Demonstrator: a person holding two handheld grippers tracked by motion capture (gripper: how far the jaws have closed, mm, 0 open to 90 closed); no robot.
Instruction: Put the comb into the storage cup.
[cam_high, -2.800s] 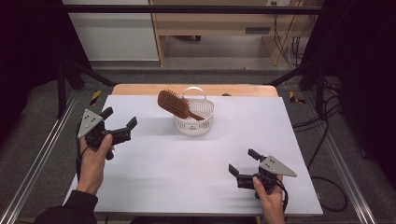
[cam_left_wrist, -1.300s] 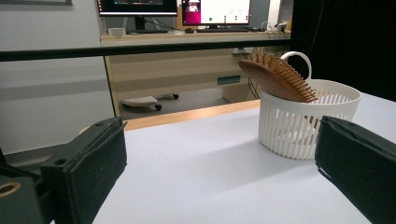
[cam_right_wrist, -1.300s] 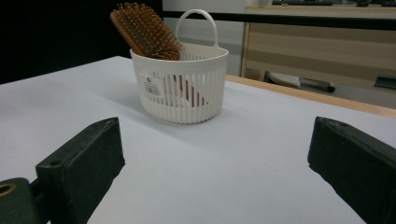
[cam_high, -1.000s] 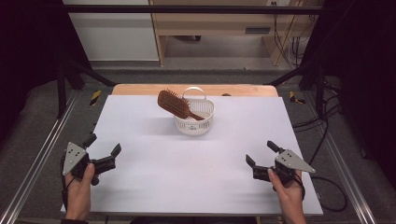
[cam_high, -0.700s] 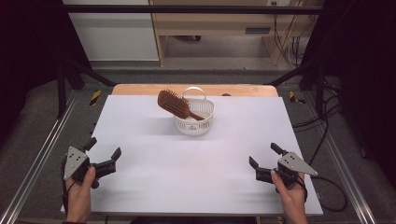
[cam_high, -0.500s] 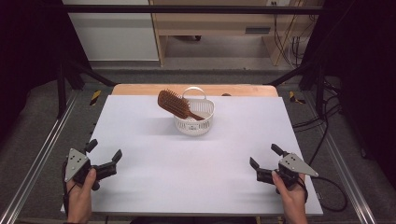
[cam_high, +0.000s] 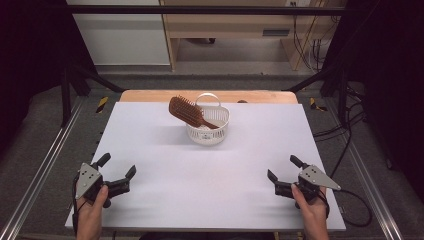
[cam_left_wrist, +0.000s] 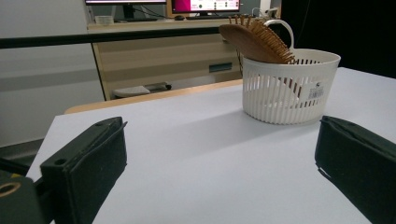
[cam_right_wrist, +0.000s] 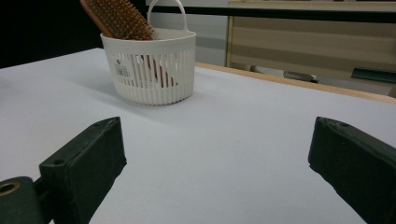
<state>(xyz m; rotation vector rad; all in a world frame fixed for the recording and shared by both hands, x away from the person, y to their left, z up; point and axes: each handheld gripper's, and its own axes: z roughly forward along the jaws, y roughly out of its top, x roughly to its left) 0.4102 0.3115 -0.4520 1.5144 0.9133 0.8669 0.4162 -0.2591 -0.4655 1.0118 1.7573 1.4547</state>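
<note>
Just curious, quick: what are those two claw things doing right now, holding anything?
Left gripper: open, holding nothing, low over the table.
Right gripper: open, holding nothing, low over the table.
</note>
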